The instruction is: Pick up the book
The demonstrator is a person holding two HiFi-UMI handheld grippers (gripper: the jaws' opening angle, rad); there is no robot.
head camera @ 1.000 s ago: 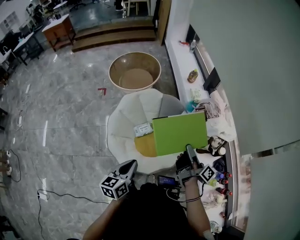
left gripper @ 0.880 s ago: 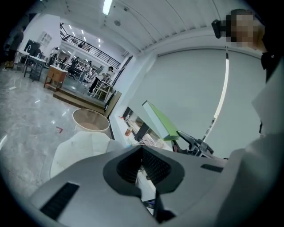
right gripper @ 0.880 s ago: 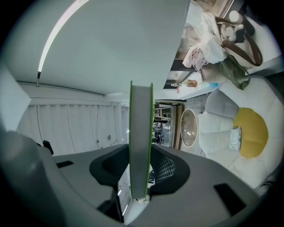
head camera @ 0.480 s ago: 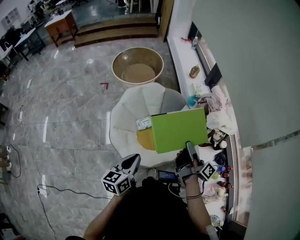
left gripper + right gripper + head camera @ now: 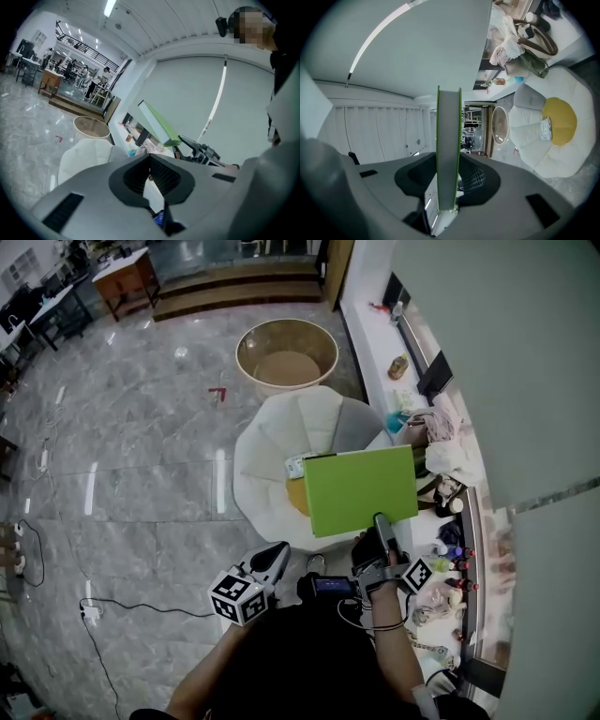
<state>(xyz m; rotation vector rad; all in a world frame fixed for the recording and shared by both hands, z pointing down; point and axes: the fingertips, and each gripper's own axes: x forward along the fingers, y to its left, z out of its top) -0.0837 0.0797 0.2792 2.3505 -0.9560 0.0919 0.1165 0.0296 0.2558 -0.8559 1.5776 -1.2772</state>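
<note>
The green book (image 5: 361, 491) hangs flat in the air over the near right part of a white petal-shaped cushion (image 5: 281, 442). My right gripper (image 5: 384, 526) is shut on the middle of its near edge. In the right gripper view the book (image 5: 449, 140) stands edge-on between the pads, with the right gripper (image 5: 449, 187) clamped on both covers. My left gripper (image 5: 272, 559) hovers lower left of the book, apart from it, open with nothing between its fingers. The left gripper view shows the book (image 5: 159, 124) tilted up to the right of the left gripper (image 5: 150, 176).
The cushion has a yellow centre (image 5: 560, 115) with a small white packet (image 5: 295, 465) on it. A round wooden tub (image 5: 286, 357) stands beyond on the marble floor. A white ledge (image 5: 375, 329) along the right wall carries bags, cloths and bottles (image 5: 450, 545).
The right gripper has carried the book a little back from the cushion toward me, still gripped the same way. The left gripper moved along beside it.
</note>
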